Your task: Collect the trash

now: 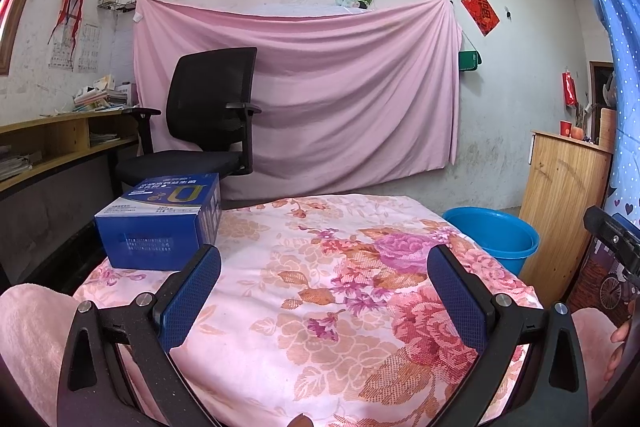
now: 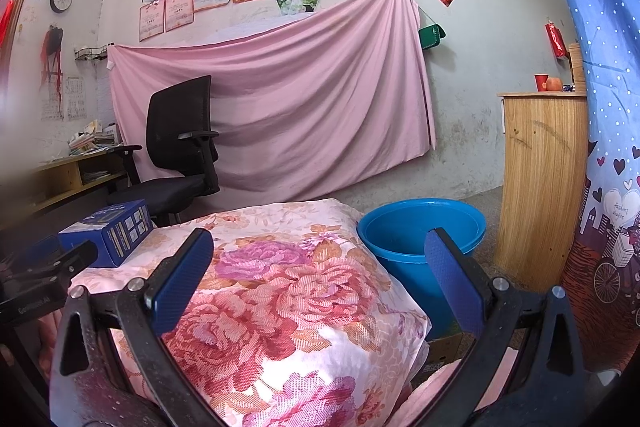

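Left gripper (image 1: 324, 267): jaws spread wide, nothing between them; hovers over the floral cloth (image 1: 320, 307), aimed fwd.
Right gripper (image 2: 318, 255): also wide, empty; sits twd the cloth's right edge, blue pads either side of the flower print and bucket rim.
Blue carton (image 1: 160, 223): the only likely trash in view; lies flat at the far-left corner of the cloth, just beyond the left gripper's left finger, not touching it. In right wrist view it shows at far left (image 2: 108, 231).
Blue bucket (image 2: 420, 227): on the floor just beside the cloth's right side, mouth up, looks empty; prob. the bin.
Step in hand: judged as approach to the carton, nothing picked yet.
How to do it well: swing left gripper left, square the jaws across the carton's narrower width, close firmly w/o crushing, lift clear of the cloth before crossing to the bucket.
Bkgd: black office chair (image 1: 208, 115) behind, pink sheet (image 1: 320, 87) on the wall.
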Action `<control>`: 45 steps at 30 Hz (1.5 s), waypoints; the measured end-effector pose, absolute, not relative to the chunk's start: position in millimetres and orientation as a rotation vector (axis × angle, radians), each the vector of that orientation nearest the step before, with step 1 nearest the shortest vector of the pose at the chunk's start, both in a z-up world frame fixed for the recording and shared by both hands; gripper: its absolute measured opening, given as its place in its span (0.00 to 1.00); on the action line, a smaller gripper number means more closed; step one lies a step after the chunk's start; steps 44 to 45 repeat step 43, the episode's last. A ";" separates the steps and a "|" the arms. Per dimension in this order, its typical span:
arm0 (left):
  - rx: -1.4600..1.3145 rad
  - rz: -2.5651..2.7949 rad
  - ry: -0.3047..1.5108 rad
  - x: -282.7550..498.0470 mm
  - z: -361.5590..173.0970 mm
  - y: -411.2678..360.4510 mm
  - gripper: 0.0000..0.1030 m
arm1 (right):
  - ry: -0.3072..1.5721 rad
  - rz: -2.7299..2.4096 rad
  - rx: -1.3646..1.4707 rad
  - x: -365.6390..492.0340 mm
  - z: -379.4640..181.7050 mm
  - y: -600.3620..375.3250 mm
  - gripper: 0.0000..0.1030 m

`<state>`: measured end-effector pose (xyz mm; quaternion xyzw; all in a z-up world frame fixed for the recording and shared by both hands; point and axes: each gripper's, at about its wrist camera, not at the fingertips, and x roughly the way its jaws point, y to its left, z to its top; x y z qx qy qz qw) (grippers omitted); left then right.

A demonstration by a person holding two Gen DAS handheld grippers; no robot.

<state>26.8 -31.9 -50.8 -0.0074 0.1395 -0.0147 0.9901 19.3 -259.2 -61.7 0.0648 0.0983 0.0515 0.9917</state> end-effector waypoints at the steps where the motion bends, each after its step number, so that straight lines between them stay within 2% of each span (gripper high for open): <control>1: -0.013 -0.029 0.279 26.8 -50.9 -32.4 0.98 | 0.198 0.104 0.129 19.3 -61.6 -259.2 1.00; 45: 0.017 0.005 0.301 28.8 -56.3 -31.3 0.98 | 0.203 0.113 0.127 20.6 -62.3 -258.0 1.00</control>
